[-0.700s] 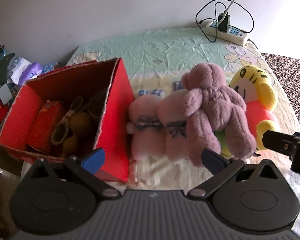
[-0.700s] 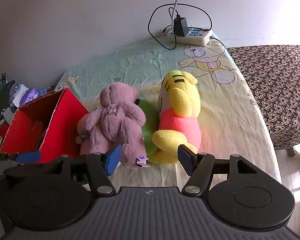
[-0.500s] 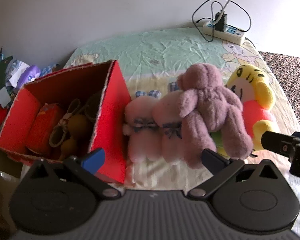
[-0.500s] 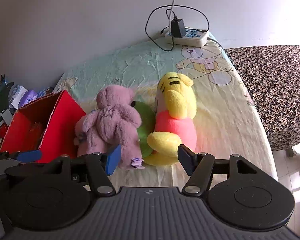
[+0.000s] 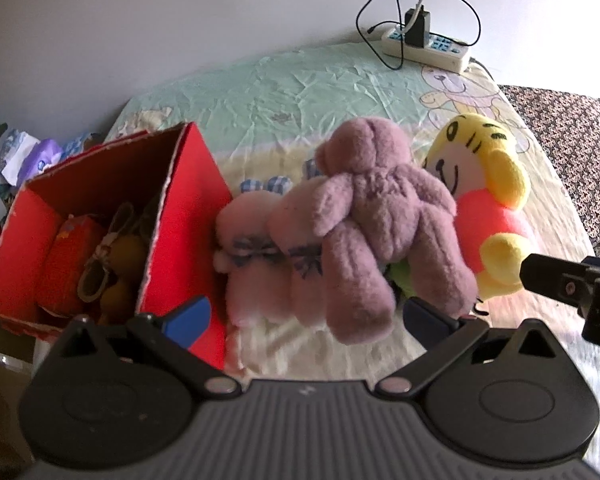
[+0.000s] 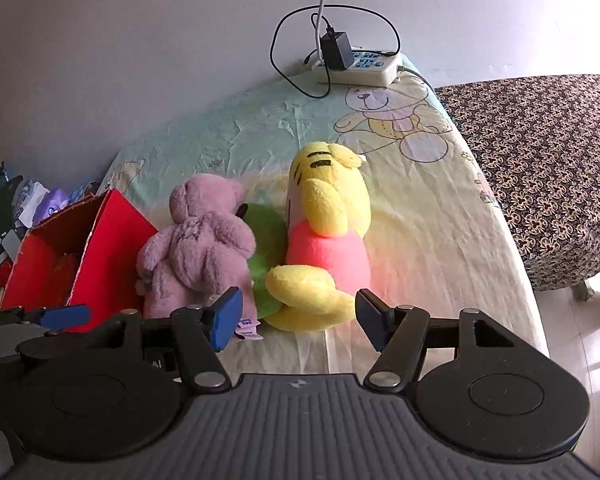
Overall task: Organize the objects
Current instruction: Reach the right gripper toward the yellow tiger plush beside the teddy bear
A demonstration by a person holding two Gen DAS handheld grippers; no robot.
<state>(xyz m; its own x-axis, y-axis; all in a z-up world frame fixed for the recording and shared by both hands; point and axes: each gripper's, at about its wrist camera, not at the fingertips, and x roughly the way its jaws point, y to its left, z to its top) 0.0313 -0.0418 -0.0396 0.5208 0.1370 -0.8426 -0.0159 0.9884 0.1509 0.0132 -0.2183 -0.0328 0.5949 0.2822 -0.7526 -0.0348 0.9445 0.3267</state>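
Note:
A mauve plush bear (image 5: 384,216) lies face down on the bed, over a pair of pale pink plush toys (image 5: 260,256) beside an open red box (image 5: 188,184). A yellow plush tiger in a pink shirt (image 5: 484,204) lies to the right, with a green plush (image 6: 262,256) between it and the bear. My left gripper (image 5: 304,316) is open and empty, just short of the bear's legs. My right gripper (image 6: 300,316) is open and empty, just short of the tiger's yellow foot (image 6: 308,296). The bear (image 6: 204,240) and box (image 6: 80,256) also show in the right wrist view.
The box holds red and brown toys (image 5: 96,256). A white power strip with a plugged charger and cables (image 6: 356,64) lies at the far bed edge by the wall. Clutter (image 5: 16,160) sits left of the box. A patterned brown surface (image 6: 540,160) adjoins the bed's right side.
Both grippers have drifted slightly to the right and closer to the toys. Both stay open and nothing has been grasped.

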